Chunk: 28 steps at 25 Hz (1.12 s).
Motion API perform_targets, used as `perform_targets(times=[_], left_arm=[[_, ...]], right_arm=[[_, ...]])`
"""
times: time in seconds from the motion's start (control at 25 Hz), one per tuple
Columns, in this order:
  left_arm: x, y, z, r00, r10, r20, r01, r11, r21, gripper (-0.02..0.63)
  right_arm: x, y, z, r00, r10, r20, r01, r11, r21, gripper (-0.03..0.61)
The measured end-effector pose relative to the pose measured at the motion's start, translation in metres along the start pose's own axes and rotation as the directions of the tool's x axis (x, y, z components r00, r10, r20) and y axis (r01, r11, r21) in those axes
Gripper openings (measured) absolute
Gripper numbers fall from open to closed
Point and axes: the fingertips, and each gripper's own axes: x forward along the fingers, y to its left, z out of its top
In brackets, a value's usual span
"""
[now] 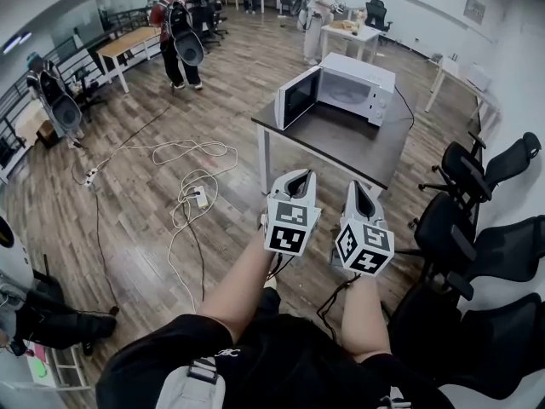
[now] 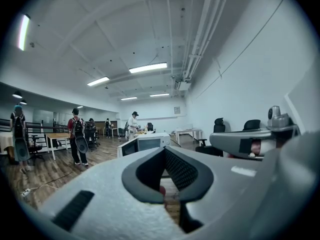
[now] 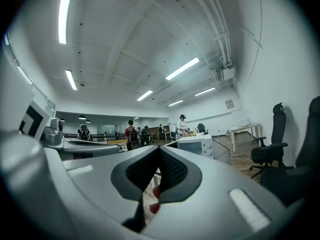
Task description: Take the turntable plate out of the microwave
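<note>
We hold both grippers out in front of us, level and side by side, well short of the table [image 1: 341,147]. The left gripper [image 1: 301,175] has its jaws brought together at the tips with nothing between them, and the right gripper [image 1: 355,186] is closed and empty in the same way. The white microwave [image 1: 375,79] sits on the far part of the dark table, and its door [image 1: 298,98] is swung wide open toward our left. Inside the cavity we make out a pale round shape on the floor of the oven, which we take for the turntable plate [image 1: 345,95]; it is too small to see clearly. Black office chairs [image 1: 477,169] stand to the right of the table, white cables [image 1: 192,156] lie on the wooden floor to the left, and several people stand farther back.
</note>
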Motion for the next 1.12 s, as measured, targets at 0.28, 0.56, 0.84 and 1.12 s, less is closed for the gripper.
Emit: perform_targets(times=[0.28, 0.56, 0.84, 1.12], left_arm=[[0.049, 0.015, -0.004, 1.0, -0.008, 0.001, 0.008, 1.0, -0.007, 0.003], [0.126, 0.042, 0.002, 0.999, -0.039, 0.004, 0.039, 0.999, -0.014, 0.003], [0.213, 0.08, 0.015, 0.997, -0.076, 0.003, 0.076, 0.997, -0.027, 0.003], [0.285, 0.119, 0.023, 0.994, -0.113, 0.005, 0.113, 0.993, -0.031, 0.003]], right_arm=[[0.048, -0.02, -0.008, 1.0, -0.005, -0.017, 0.005, 1.0, 0.002, 0.008], [0.123, -0.043, -0.009, 0.999, -0.023, -0.037, 0.022, 0.999, -0.033, 0.008], [0.21, -0.069, 0.003, 0.997, -0.069, -0.026, 0.068, 0.996, -0.057, 0.008], [0.289, -0.085, 0.006, 0.994, -0.11, -0.024, 0.108, 0.992, -0.067, 0.008]])
